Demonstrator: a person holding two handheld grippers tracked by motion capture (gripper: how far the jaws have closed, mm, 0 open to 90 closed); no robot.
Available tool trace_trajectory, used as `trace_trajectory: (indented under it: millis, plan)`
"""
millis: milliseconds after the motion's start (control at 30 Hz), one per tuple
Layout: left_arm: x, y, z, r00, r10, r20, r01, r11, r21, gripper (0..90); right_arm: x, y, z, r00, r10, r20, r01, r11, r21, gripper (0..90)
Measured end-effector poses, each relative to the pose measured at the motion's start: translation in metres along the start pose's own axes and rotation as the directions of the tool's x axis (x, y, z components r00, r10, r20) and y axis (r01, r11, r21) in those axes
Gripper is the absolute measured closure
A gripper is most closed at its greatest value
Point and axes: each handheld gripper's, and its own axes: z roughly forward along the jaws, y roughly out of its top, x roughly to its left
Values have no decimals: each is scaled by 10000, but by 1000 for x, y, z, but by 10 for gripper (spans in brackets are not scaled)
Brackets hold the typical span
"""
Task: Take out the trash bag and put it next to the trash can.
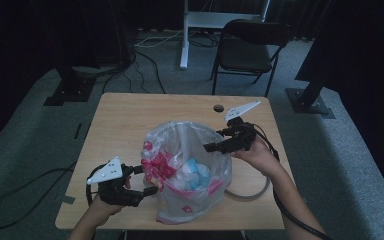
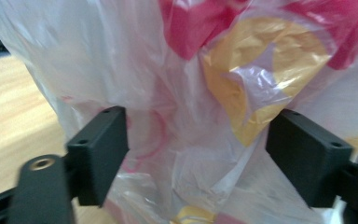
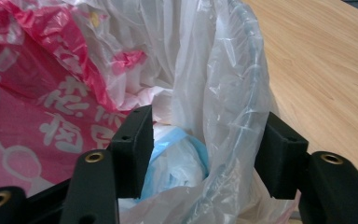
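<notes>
so i've got a clear plastic bag (image 1: 192,165) standing open in the middle of the wooden table (image 1: 130,120), stuffed with other crumpled bags. the red and pink bag (image 3: 32,98) inside has white printed characters on it, look like chinese, but they're creased and i can't really read them. there's also a light blue bag (image 3: 177,158) lower down, and in the left gripper view a yellow printed patch (image 2: 261,70) showing through the plastic, no legible text on that

my left gripper (image 1: 147,181) is at the near left side of the clear bag, jaws spread apart with bunched plastic sitting between them, not pinched. my right gripper (image 1: 215,139) is at the far right rim, jaws also apart and straddling the rolled edge of the clear bag, one jaw inside and one outside, not squeezing it

table is light wood grain with a small round hole (image 1: 218,108) near the far edge. room is pretty dim, grey carpet (image 1: 25,150), a black folding chair (image 1: 247,47) behind the table, a white stand leg (image 1: 184,35) next to it, and black cables (image 1: 15,195) snaking over the floor on the left
</notes>
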Motion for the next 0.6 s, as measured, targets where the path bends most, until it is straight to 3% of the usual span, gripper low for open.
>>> trace_trajectory:
  millis: [133, 233, 333, 433, 600]
  plan:
    - [-1, 5, -9, 10000, 31, -61, -34, 9986, -537, 402, 0, 0, 0, 9999, 16, 107, -17, 10000, 49, 455]
    - [0, 6, -15, 9992, 22, -398, -60, 9954, -956, 611, 0, 1, 0, 9999, 58, 114, -59, 9999, 101, 469]
    - [2, 9, -17, 9999, -84, -101, 70, 9911, -1332, 736, 0, 2, 0, 9999, 26, 169, -29, 9998, 185, 516]
    - [1, 14, -22, 10000, 71, 41, -63, 9852, -1714, 818, -3, 2, 0, 9997, 188, 162, -191, 9997, 181, 553]
    - [-1, 32, -35, 9995, 289, 128, -248, 9673, -2524, 862, -3, 4, 0, 9993, 207, 302, -215, 9993, 291, 591]
